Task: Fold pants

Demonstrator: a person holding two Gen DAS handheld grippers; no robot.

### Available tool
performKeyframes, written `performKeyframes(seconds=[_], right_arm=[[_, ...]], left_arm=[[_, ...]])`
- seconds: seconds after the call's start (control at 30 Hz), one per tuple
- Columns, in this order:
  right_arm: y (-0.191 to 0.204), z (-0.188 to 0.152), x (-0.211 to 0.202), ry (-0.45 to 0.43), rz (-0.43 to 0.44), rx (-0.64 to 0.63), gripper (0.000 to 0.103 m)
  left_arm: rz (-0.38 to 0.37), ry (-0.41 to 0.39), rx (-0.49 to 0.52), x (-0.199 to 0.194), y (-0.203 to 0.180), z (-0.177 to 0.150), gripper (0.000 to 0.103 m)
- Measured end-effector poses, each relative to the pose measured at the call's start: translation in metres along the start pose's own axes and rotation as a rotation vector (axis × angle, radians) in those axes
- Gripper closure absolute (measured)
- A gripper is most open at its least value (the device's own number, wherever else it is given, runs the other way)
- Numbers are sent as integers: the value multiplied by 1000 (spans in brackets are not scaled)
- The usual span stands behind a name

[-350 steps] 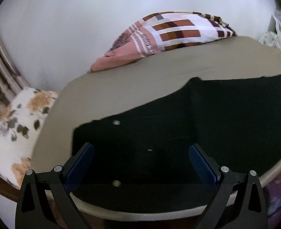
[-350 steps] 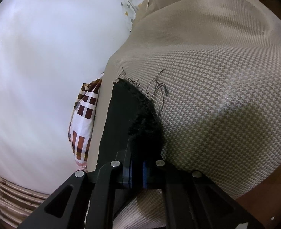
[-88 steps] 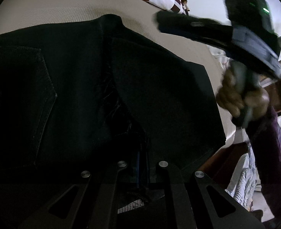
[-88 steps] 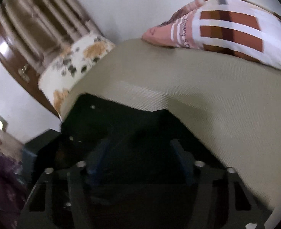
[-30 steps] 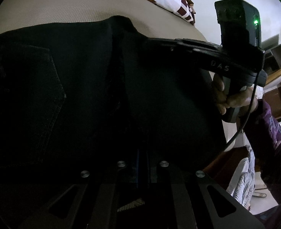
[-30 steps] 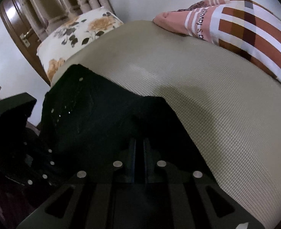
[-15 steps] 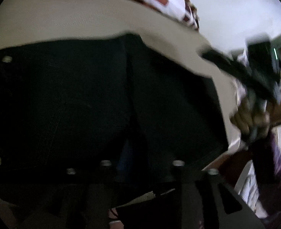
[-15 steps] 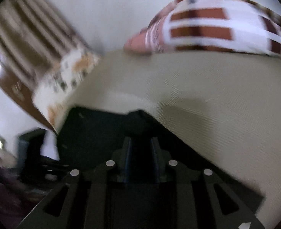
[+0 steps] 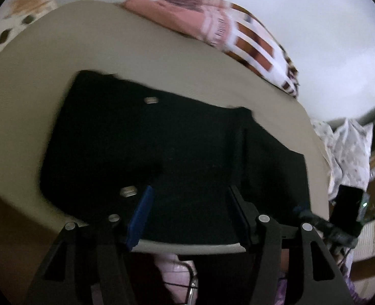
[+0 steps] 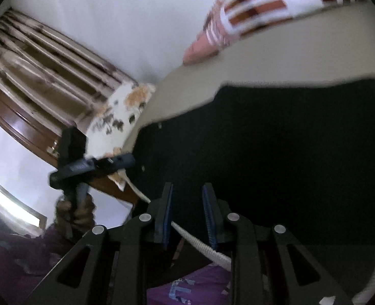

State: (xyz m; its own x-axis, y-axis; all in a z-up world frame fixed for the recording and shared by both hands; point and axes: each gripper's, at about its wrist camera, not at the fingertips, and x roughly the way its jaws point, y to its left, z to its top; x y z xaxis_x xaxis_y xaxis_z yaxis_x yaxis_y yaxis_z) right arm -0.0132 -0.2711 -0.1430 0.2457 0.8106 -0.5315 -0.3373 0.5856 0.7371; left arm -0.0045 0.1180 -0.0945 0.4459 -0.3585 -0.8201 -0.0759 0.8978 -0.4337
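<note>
While the black pants [image 9: 177,137] lie in a compact folded block near the front edge of the bed [image 9: 34,81], both tools hang clear of the cloth. The left gripper [image 9: 190,211] has its jaws spread wide with nothing between them, hovering over the near edge of the bundle. From the right wrist view, the right gripper [image 10: 187,211] stands parted too, a narrower gap, and empty; only the bed's piped edge shows through it. Two metal rivets catch the light on the upper layer, so the waist end seems to sit on top. A patterned pillow [image 9: 238,33] and a floral pillow [image 10: 118,117] rest well apart from the work. By the look of it, a fold is laid and released, and the job is near its end. Any next move calls for coming down on an edge for a final fold or pressing the layers flat without dragging them askew.
</note>
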Motion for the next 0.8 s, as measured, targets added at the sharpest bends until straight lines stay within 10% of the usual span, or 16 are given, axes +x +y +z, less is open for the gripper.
performKeyframes(seconds=[0.13,0.33,0.43,0.8], right_arm=[[-1,-8,29,94,-22,16,79],[26,-5,-7,-41,98,49,69],[39,-12,-7,-63,146,78,54],[48,-34,23,-13,225,191,50]], left_arm=[[94,-4,-27,-16,36,-6,43],[104,12,-171,-29,102,1,43],[62,92,-155,-14,116,4,43],[-197,142,-256,20,137,25,42]])
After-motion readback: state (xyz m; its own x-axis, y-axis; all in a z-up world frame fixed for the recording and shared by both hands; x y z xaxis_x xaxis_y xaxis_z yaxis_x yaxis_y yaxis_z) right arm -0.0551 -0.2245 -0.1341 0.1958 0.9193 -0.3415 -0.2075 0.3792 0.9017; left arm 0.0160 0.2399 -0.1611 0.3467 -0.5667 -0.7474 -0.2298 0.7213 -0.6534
